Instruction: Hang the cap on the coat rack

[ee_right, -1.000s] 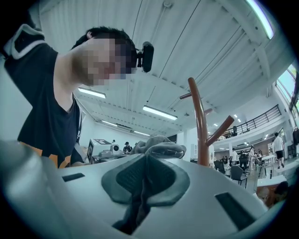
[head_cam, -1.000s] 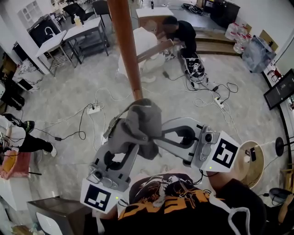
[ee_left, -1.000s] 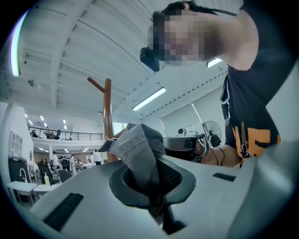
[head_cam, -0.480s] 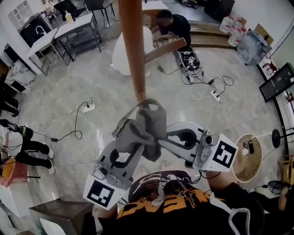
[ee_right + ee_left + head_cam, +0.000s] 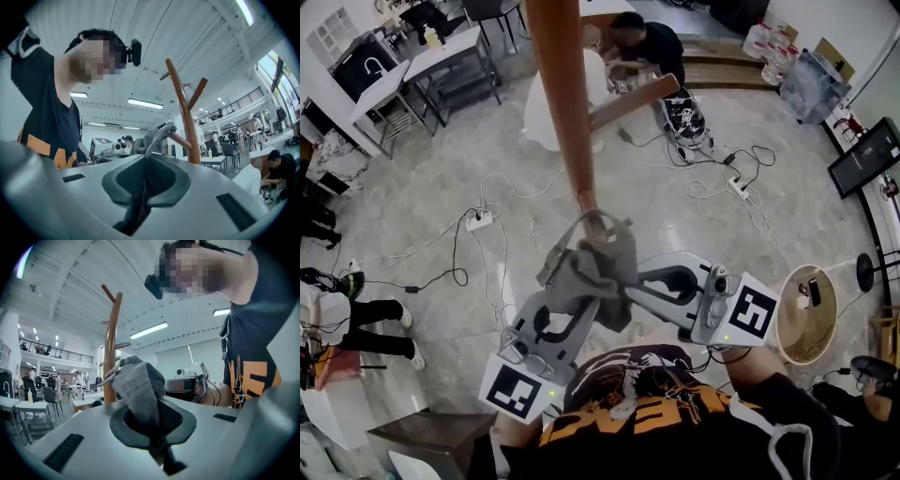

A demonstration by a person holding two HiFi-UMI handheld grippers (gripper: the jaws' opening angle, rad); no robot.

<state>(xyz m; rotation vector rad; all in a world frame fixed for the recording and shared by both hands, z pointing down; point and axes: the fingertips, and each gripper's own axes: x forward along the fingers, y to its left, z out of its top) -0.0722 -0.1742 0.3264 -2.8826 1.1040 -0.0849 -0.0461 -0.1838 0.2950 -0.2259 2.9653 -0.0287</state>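
A grey cap (image 5: 598, 264) hangs bunched between both grippers, just below the brown coat rack pole (image 5: 565, 103). My left gripper (image 5: 569, 302) is shut on the cap's fabric from the lower left. My right gripper (image 5: 628, 294) is shut on it from the right. In the left gripper view the cap (image 5: 138, 386) rises out of the left gripper (image 5: 157, 423), with the rack (image 5: 111, 345) behind it. In the right gripper view the cap (image 5: 149, 139) leaves the right gripper (image 5: 143, 185), and its strap loop (image 5: 168, 126) lies at the tip of a low peg (image 5: 183, 140) of the rack (image 5: 187, 112).
A slanted peg (image 5: 634, 97) juts from the pole to the right. On the floor below are cables and a power strip (image 5: 478, 222), a crouching person (image 5: 645, 42), tables (image 5: 441, 56) at the back left and a round wooden stand (image 5: 806, 314) at the right.
Both grippers and the cap have edged closer to the rack pole, and the cap's strap loop now sits right under the pole's lower end. Both grips are unchanged.
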